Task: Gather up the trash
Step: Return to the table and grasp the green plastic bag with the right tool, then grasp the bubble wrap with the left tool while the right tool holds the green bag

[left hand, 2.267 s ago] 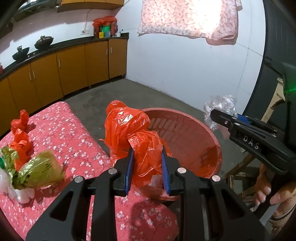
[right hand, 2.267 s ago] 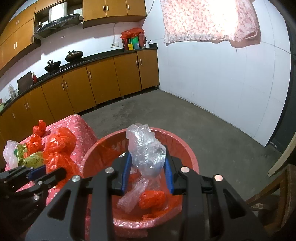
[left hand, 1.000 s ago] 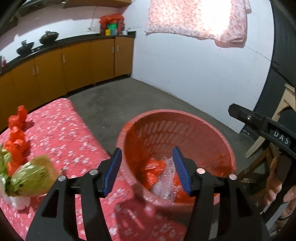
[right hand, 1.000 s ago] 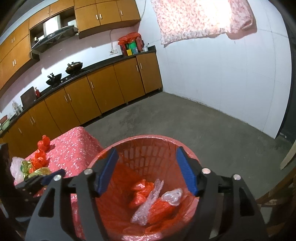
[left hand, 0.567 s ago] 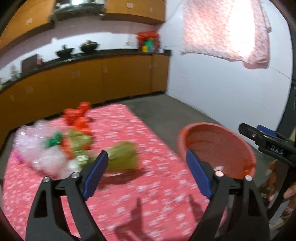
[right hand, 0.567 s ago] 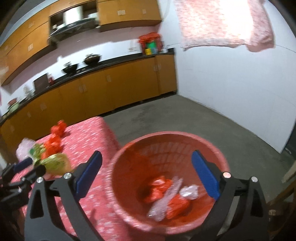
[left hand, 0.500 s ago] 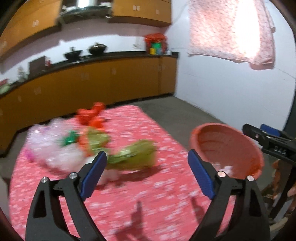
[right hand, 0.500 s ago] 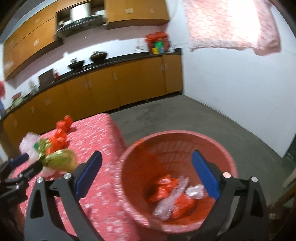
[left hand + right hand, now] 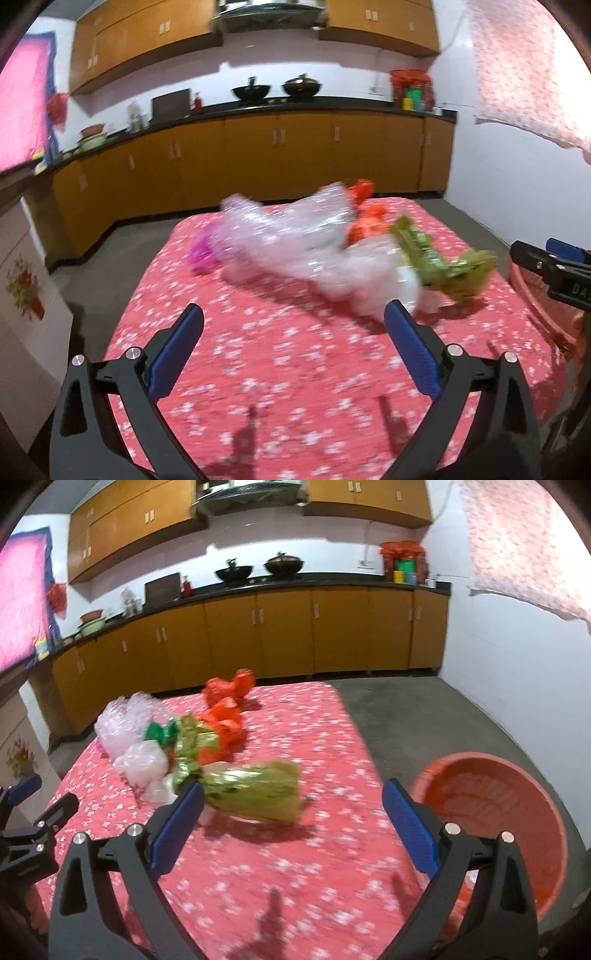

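Note:
A heap of trash lies on the red flowered tablecloth (image 9: 295, 387): clear plastic wrap (image 9: 288, 240), orange bags (image 9: 365, 218), a pink scrap (image 9: 201, 253) and a green wrapper (image 9: 454, 269). My left gripper (image 9: 293, 314) hovers in front of the heap, its jaws opening with nothing between them. My right gripper (image 9: 293, 790) is open and empty, its left finger close to the green wrapper (image 9: 255, 790). The orange bags (image 9: 225, 709) and the clear plastic (image 9: 129, 720) lie behind that wrapper. The red basket (image 9: 480, 757) stands at the table's right end.
Brown kitchen cabinets (image 9: 258, 638) with woks on a black counter line the back wall. Grey floor (image 9: 424, 709) runs between table and white wall. A white cabinet (image 9: 22, 288) with a flower sticker stands left of the table. A flowered cloth (image 9: 524, 74) hangs at upper right.
Both grippers let their bags fall into the basket, opened wide and swung left from the basket to the trash heap on the table.

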A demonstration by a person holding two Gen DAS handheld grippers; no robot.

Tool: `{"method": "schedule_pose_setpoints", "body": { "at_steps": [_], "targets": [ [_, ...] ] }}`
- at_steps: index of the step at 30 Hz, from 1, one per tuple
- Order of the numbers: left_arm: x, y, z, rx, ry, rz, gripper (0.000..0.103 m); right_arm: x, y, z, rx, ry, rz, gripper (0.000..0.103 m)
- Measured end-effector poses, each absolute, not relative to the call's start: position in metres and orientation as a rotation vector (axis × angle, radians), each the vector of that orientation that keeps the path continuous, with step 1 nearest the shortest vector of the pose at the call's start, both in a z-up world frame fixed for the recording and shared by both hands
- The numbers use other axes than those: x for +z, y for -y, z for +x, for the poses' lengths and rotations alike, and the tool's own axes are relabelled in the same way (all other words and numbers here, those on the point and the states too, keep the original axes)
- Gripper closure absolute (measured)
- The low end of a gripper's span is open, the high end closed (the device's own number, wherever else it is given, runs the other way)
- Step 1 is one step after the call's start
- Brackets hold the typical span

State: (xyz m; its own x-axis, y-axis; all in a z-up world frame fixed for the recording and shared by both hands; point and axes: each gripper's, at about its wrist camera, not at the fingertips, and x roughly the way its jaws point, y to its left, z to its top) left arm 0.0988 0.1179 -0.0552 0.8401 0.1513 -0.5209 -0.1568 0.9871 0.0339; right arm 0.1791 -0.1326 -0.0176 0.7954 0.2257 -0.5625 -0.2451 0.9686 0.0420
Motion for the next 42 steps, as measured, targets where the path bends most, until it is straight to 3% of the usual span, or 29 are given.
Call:
{"method": "schedule_pose_setpoints", "body": {
  "at_steps": [12,16,23,26,31,42],
  "targets": [
    [-0.067,-0.164,0.098,0.208,-0.588,-0.089,0.006,-0.052,0.108,0.222,0.241,-0.72,-0.039,0.01],
    [-0.071,-0.167,0.101,0.207,-0.599,-0.097,0.006,-0.068,0.109,0.222,0.265,-0.782,-0.032,0.04],
    [-0.073,-0.164,0.104,0.196,-0.609,-0.099,0.006,-0.075,0.108,0.222,0.299,-0.805,-0.016,0.079],
    [-0.07,-0.16,0.107,0.187,-0.603,-0.092,0.006,-0.073,0.11,0.221,0.303,-0.804,0.0,0.086],
    [-0.065,-0.151,0.115,0.158,-0.589,-0.09,0.006,-0.068,0.116,0.213,0.281,-0.785,-0.001,0.091],
    [-0.043,-0.135,0.147,0.137,-0.539,-0.103,0.004,-0.063,0.137,0.208,0.247,-0.784,0.009,0.092]
  ]
}}
